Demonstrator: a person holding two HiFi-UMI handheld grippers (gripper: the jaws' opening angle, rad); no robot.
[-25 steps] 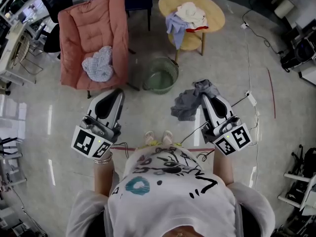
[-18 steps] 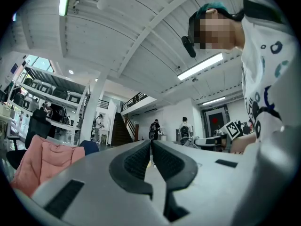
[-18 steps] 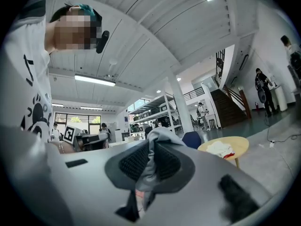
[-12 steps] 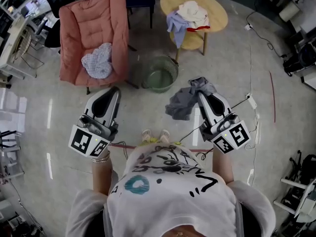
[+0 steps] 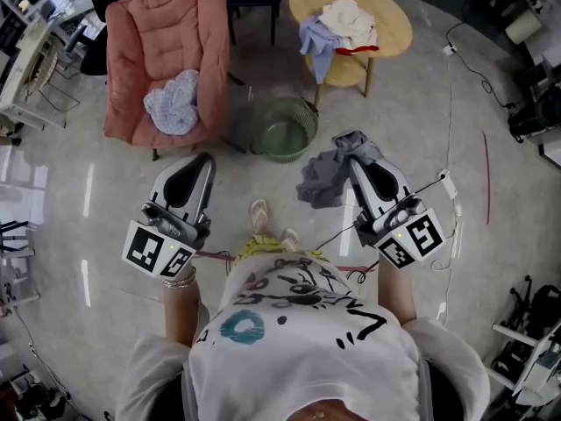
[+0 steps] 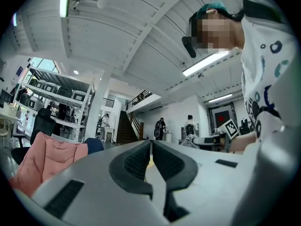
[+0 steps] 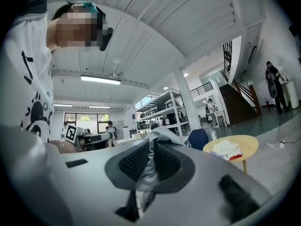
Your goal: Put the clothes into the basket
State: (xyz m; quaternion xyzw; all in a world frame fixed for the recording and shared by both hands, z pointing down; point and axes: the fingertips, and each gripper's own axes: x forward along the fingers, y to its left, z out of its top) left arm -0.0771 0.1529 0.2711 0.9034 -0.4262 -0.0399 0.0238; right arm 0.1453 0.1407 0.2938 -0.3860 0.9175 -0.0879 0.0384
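My right gripper (image 5: 355, 153) is shut on a grey garment (image 5: 323, 177) that hangs from its jaws to the right of the green basket (image 5: 282, 131); the cloth (image 7: 151, 160) shows pinched between the pads. My left gripper (image 5: 200, 167) is shut with nothing in it, its pads (image 6: 139, 160) pressed together, left of the basket. A pale blue-white garment (image 5: 173, 102) lies on the pink chair (image 5: 166, 40). More clothes (image 5: 337, 26) are piled on the round wooden table (image 5: 390, 35), which also appears with its pile in the right gripper view (image 7: 231, 149).
The basket stands on the glossy floor between chair and table. A cable and power strip (image 5: 447, 182) run along the floor at right. Desks and shelving (image 5: 26, 51) line the left edge; equipment crowds the right edge. The person's feet (image 5: 272, 226) are just behind the basket.
The right gripper has carried the grey garment forward, closer to the basket. The person stepped forward, one foot ahead. The left gripper stays shut and has hardly moved.
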